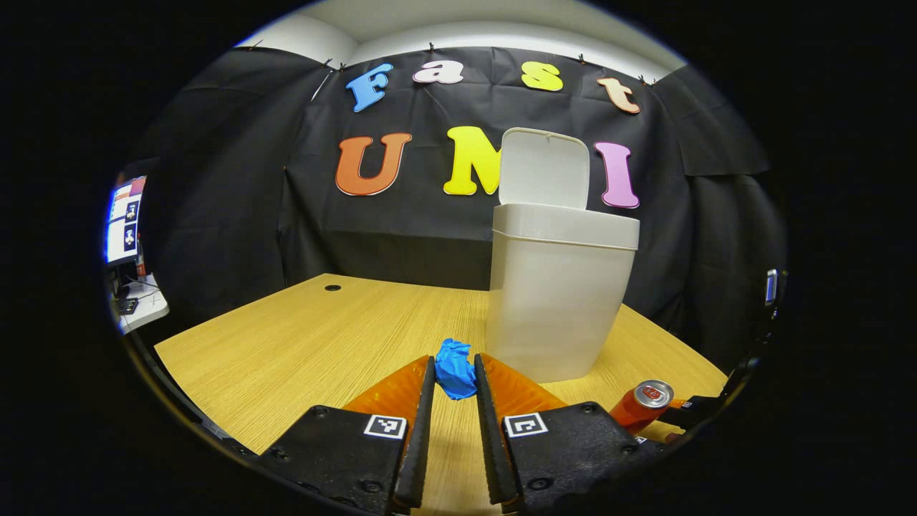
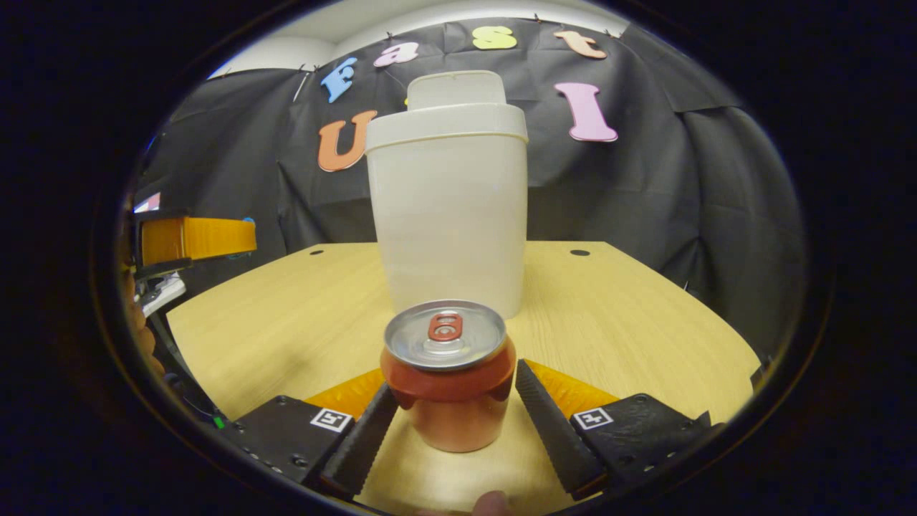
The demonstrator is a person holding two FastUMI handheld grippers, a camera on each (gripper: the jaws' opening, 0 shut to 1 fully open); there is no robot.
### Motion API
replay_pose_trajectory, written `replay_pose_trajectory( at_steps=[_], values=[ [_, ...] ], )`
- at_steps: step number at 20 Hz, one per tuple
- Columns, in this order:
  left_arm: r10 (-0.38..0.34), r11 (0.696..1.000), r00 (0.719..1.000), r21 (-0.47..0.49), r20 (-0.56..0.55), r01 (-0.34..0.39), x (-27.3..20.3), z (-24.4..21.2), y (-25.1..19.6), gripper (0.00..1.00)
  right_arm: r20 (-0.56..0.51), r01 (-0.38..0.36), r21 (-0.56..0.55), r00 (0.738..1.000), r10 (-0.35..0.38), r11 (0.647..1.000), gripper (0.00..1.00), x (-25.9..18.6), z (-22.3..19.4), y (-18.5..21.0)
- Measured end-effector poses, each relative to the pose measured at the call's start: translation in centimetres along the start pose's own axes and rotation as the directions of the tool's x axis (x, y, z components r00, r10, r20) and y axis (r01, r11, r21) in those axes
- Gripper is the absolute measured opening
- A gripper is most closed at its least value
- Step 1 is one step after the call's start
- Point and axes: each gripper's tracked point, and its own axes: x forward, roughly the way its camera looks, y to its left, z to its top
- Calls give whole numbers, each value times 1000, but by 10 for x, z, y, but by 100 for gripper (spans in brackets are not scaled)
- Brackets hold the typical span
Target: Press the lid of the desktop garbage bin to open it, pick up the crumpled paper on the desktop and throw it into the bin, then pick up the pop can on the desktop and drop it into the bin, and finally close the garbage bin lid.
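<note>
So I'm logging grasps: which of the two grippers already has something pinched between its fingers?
The left gripper: its fingers squeeze the blue crumpled paper. The right gripper only brackets the upright pop can, with gaps showing either side.

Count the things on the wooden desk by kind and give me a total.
White plastic bin with raised lid: 1
Blue crumpled paper ball: 1
Red metal pop can: 1
Total: 3
</note>
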Motion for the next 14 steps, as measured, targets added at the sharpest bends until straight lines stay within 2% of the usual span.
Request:
replay_pose_trajectory(
  at_steps=[2,3,4,9,14],
  values=[
    [4,1000,1000,1,2,-4,1,1,1,36,-15,-14,17,1000,15,1000,95,1,-4,1],
    [9,1000,1000,5,5,-9,1,3,1,36,-21,-15,20,1000,15,1000,90,1,-5,-1],
    [11,1000,1000,8,10,-11,1,3,2,36,-23,-9,16,1000,10,1000,94,1,-5,-2],
    [11,1000,999,5,32,-11,5,14,2,35,-25,-13,14,1000,13,1000,84,1,-3,-7],
    [-7,1000,997,-12,73,8,15,42,-1,35,-9,-36,19,999,36,999,82,-3,4,-6]
  ],
)
